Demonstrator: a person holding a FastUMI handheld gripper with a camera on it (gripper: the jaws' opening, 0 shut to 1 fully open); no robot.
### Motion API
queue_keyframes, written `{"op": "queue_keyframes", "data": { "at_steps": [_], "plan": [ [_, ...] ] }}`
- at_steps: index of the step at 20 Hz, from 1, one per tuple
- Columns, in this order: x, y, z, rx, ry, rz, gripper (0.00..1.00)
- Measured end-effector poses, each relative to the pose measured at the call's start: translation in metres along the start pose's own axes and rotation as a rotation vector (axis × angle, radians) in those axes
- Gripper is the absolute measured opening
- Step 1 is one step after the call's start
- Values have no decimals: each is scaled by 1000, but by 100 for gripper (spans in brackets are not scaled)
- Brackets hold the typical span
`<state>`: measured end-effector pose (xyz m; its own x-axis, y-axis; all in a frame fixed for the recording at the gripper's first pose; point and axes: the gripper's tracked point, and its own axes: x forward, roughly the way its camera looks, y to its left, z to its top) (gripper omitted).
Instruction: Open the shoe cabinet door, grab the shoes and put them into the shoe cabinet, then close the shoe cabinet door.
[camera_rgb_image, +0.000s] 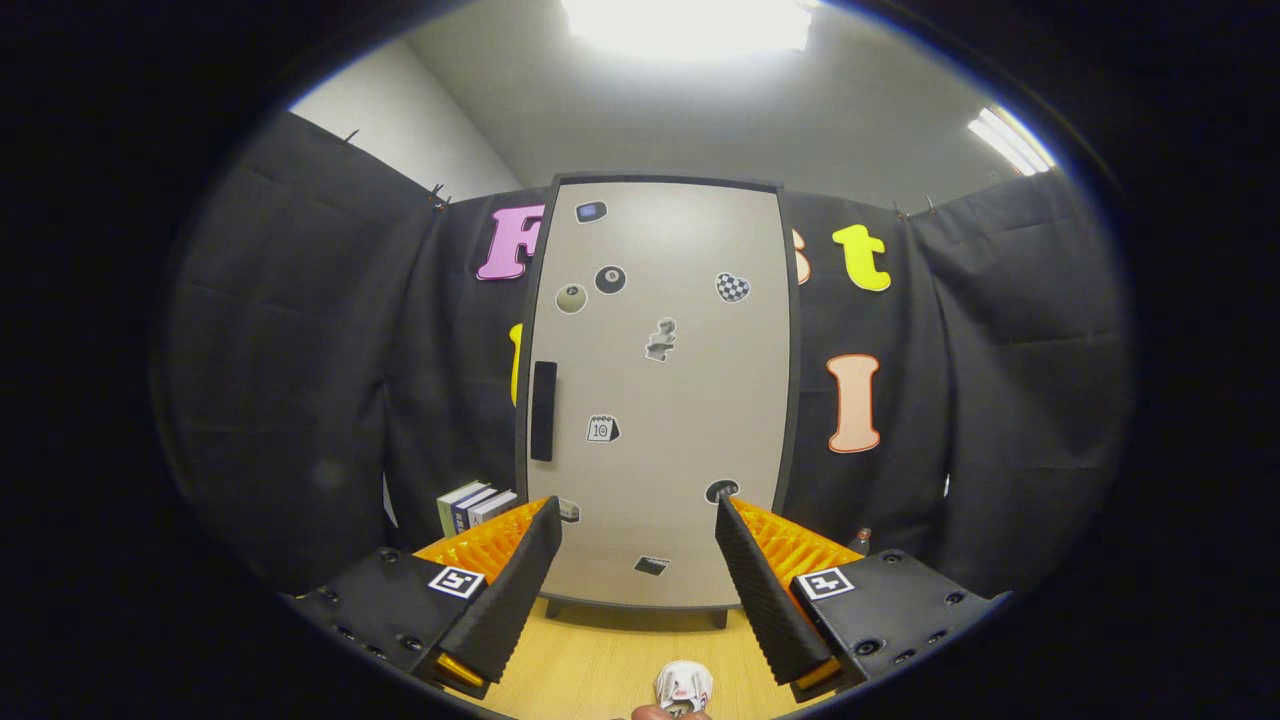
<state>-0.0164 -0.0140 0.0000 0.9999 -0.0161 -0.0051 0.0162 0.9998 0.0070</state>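
The task is at its first step: the tall beige shoe cabinet with a dark frame (660, 400) stands upright beyond the fingers, and its door looks closed, flat against the frame. The gripper (638, 570) is held in front of it with its two fingers spread wide apart and nothing between them. They touch nothing; the lower part of the door shows in the gap between them.

The black vertical bar handle (543, 411) sits on the left side of the door, about half way up, higher than the fingertips and a little to the left of the left one. So, in my judgement, the next move calls for raising the gripper and bringing it left until the fingers stand on both sides of this bar, then closing on it and pulling the door outward.

A small white shoe with some print (684, 686) lies on the light wooden floor board (590, 670) close under the gripper, between the fingers and well in front of the cabinet. It may lie in the way of the swinging door, I cannot tell for sure.

A few upright books (476, 506) stand to the left of the cabinet foot, and several small stickers (610, 279) are on the door. Nothing blocks the handle itself
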Motion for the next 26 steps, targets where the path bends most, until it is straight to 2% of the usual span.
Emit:
{"op": "queue_keyframes", "data": {
  "at_steps": [6, 13, 20, 26],
  "plan": [
    [19, -2, 2, 9, 19, -11, 97],
    [65, 16, 23, 1, 21, 14, 97],
    [139, 50, 49, 0, -17, 50, 97],
    [221, 85, 46, 0, 14, 80, 97]
  ]
}}
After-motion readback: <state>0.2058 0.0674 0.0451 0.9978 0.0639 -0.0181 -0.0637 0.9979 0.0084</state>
